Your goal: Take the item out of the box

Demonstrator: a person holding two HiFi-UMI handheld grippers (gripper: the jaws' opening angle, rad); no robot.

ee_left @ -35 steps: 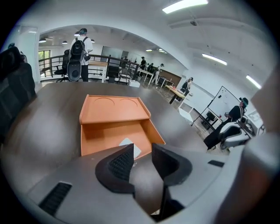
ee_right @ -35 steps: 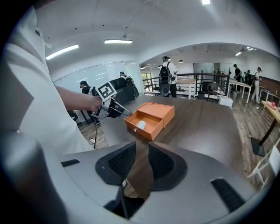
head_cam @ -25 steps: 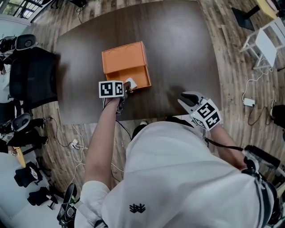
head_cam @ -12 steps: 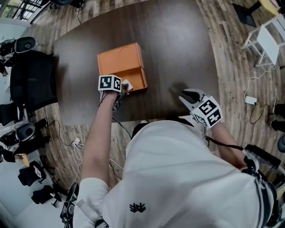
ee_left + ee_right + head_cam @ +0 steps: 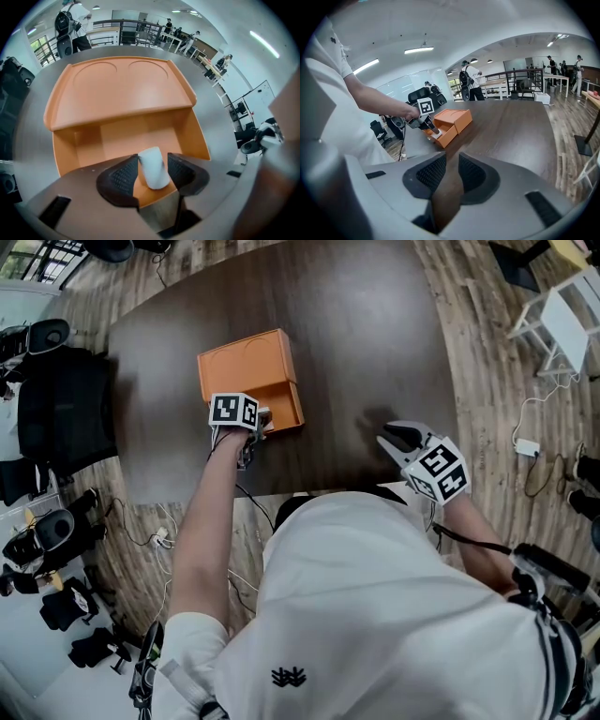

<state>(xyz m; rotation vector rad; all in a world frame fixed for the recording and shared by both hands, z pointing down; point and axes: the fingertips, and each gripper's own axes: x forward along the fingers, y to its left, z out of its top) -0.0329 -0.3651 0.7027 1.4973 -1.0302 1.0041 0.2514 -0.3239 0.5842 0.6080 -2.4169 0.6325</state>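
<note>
Both left gripper [image 5: 150,158] and right gripper [image 5: 451,157] show fingers apart; left gripper view reveals item [image 5: 153,171] between.

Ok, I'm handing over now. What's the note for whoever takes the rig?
Left gripper: open, jaws either side of the white item, apparently not clamped on it.
Right gripper: open, empty, over the table, away from the box.
Item: upright at the front of the box's open tray.
Done: tray open, left gripper in place.
Left: close on the item, lift it out.
</note>
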